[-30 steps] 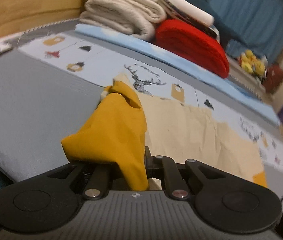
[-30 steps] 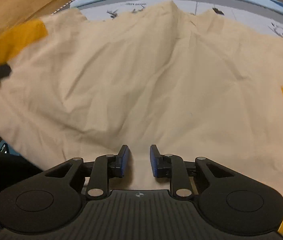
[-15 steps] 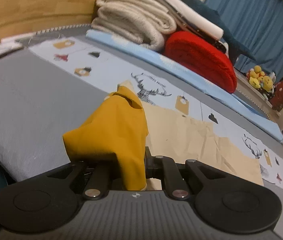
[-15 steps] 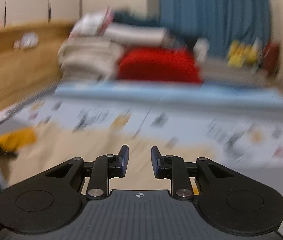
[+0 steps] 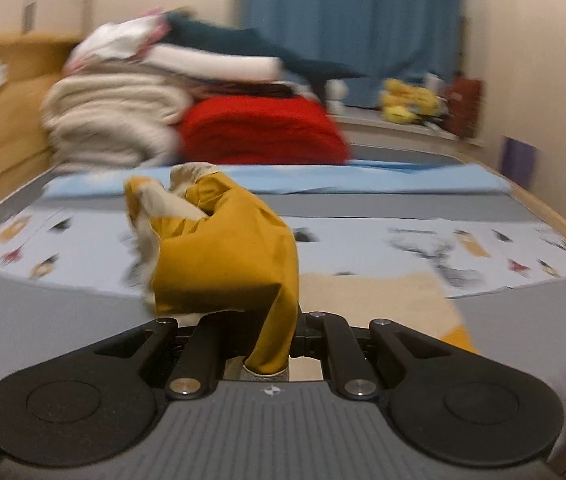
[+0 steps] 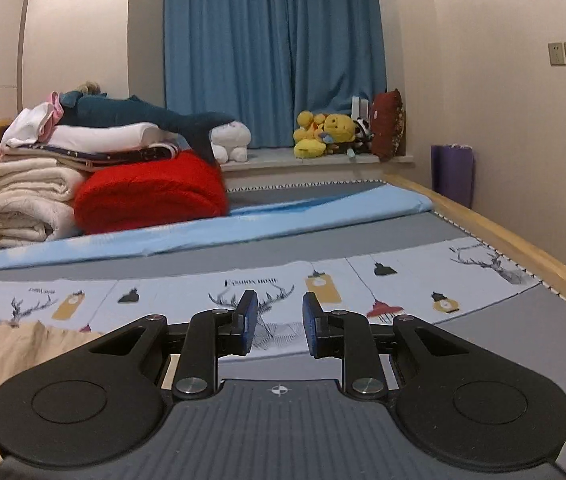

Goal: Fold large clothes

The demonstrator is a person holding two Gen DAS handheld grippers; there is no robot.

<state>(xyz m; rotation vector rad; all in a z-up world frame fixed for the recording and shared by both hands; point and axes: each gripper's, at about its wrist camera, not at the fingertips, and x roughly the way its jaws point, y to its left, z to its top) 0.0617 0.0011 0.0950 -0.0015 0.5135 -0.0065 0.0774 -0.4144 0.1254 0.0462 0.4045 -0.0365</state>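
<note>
A cream garment with mustard-yellow sleeve ends lies on the bed. My left gripper (image 5: 279, 336) is shut on its yellow sleeve (image 5: 227, 256), which bunches up above the jaws with cream fabric showing at the top. More of the cream body (image 5: 379, 300) lies flat behind it. In the right wrist view my right gripper (image 6: 279, 322) is open with nothing between its blue pads (image 6: 250, 320), held above the printed sheet. The cream garment (image 6: 11, 364) shows only at the lower left there.
A printed sheet (image 6: 363, 280) and a light-blue blanket (image 6: 203, 228) cover the grey mattress. Folded cream towels (image 6: 27, 196), a red blanket (image 6: 147, 192) and stacked linens sit at the far left. Plush toys (image 6: 323, 132) line the sill under blue curtains. A wooden bed rail (image 6: 523, 248) runs along the right.
Both grippers rose and tilted up from the garment toward the room. The left one carried the yellow sleeve rightward and rolled level. The right one left the cream fabric, still open.
</note>
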